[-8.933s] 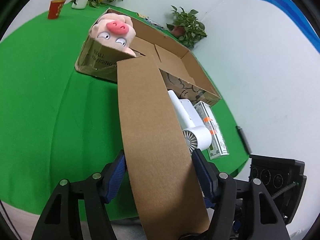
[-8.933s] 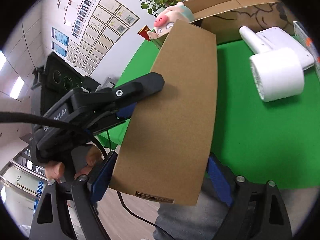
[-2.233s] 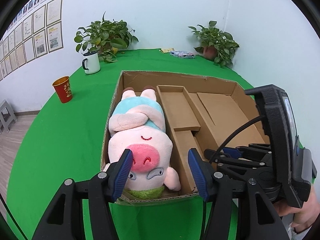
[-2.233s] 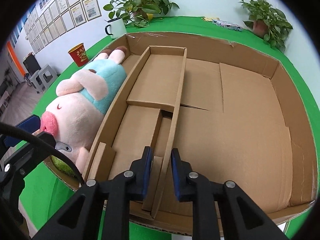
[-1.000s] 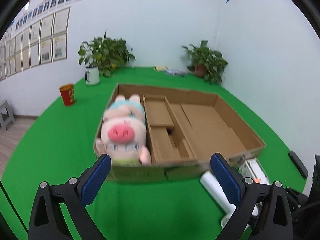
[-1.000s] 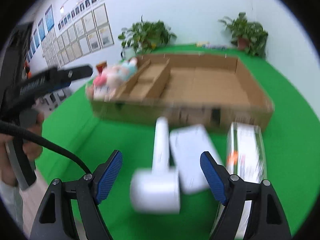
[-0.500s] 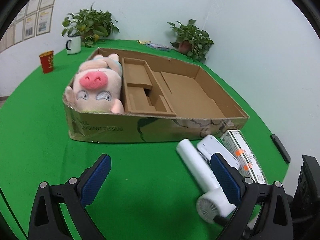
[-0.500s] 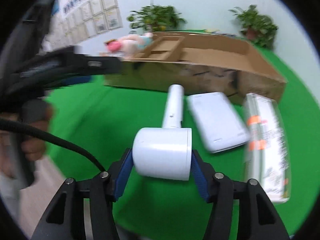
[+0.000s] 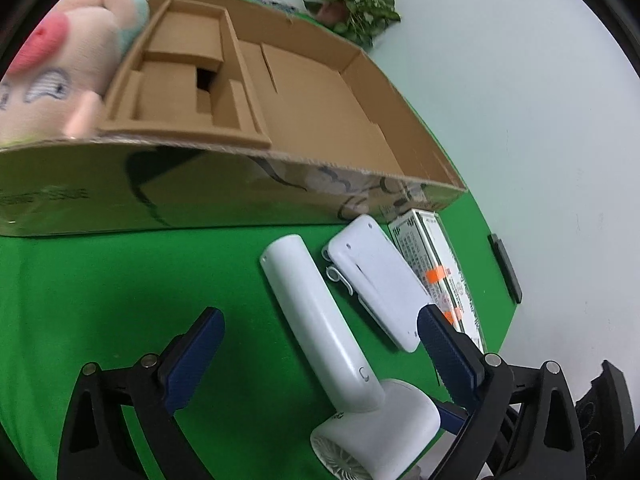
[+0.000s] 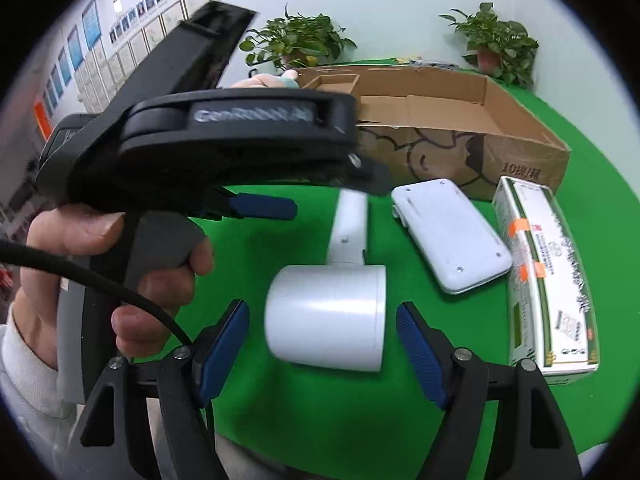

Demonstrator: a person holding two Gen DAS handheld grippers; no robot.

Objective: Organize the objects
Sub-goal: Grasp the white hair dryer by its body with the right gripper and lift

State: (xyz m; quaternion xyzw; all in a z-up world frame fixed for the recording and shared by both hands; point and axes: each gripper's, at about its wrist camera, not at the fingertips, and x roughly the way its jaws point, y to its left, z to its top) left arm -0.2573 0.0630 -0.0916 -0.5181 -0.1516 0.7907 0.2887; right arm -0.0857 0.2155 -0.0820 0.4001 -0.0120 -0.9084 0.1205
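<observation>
Both hands have come away from the cardboard box [image 9: 360, 128] and dropped to the three loose things lying on the green bench [image 9: 100, 280] in front of it. The divider work inside the box looks finished, with the plush pig [image 9: 52, 68] already lying in its left compartment, so the step in hand is probably packing the rest.

The right tongs [image 10: 322, 344] now straddle the round head of the white hair dryer [image 10: 326, 316]; a moment ago they pinched in on it, and now the jaws are opening again with a gap showing on both sides, so nothing is held yet. The left tongs [image 9: 318, 340] stand wide open over the dryer's handle, touching nothing.

The white flat case [image 10: 450, 232] and the green-and-white carton [image 10: 548, 276] lie just beside the dryer, near the box wall.

Readable writing: "GenRobot.AI" on the left tool's body, blurred; "10" followed by unclear characters on the box corner; the carton's print is too small to read.
</observation>
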